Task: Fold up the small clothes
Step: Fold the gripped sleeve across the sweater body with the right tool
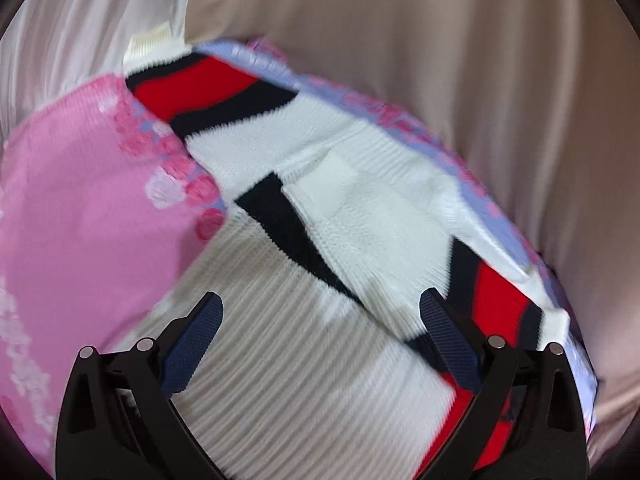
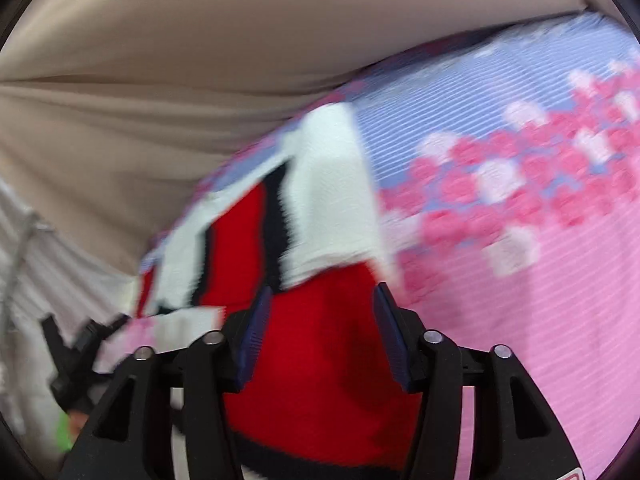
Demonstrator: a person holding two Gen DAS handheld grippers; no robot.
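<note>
A small knitted sweater (image 1: 360, 208), white with red and black stripes, lies on a pink and lilac flowered cloth (image 1: 80, 216). In the left wrist view my left gripper (image 1: 320, 312) is open, its fingers spread over the sweater's ribbed white part (image 1: 304, 360). In the right wrist view my right gripper (image 2: 320, 300) is open, its jaws either side of a red part of the sweater (image 2: 320, 344); I cannot tell whether the pads touch it. The view is blurred. The left gripper (image 2: 72, 344) shows at the lower left there.
The flowered cloth (image 2: 520, 200) covers the work surface and ends at an edge near the sweater. Beige curtain fabric (image 1: 440, 40) hangs behind, with white sheer fabric (image 1: 80, 32) to the left.
</note>
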